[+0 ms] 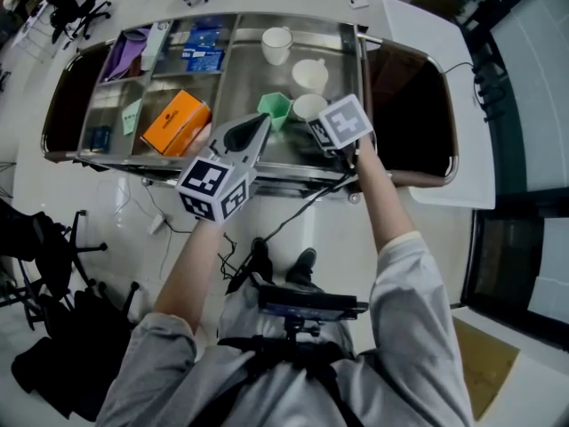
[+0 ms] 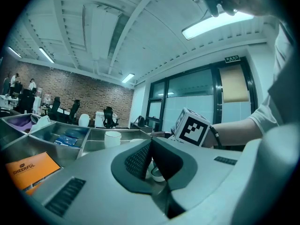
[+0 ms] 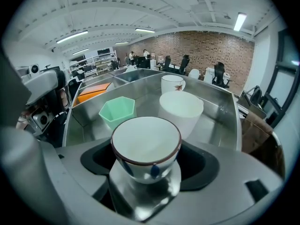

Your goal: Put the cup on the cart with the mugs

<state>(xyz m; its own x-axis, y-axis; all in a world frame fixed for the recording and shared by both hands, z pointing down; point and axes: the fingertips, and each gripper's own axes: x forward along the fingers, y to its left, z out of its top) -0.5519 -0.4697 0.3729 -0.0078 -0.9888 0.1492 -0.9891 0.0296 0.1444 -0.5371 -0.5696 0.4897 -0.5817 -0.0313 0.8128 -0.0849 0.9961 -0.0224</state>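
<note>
So here's where we're at: the right tongs (image 3: 147, 165) are clamped around the cup (image 3: 146, 142), the little white one with the brown rim and blue blotches. It sits just to the right of the green hexagon cup (image 3: 117, 110), low in the cart (image 1: 240, 56). To us its base looks on or barely off the steel floor, but we can't say for sure. The wide white mug (image 3: 181, 110) is just beyond the green hexagon cup and off to its right, and the tall white mug (image 3: 172, 84) is further back the same way. The orange box (image 1: 175, 121) is left of the green hexagon cup, one compartment over. The left tongs (image 2: 151, 156) are pinched together on nothing, hovering just in front of the green hexagon cup. What worries us is that the right tongs come in at a steep slant, so if we let go before the cup is flat, it could rock or tip on that slick steel. There isn't much room either. Opening wide or pulling out sloppily could clip the green hexagon cup or knock the wide white mug, and the glazed sides could slip if we fidget.
</note>
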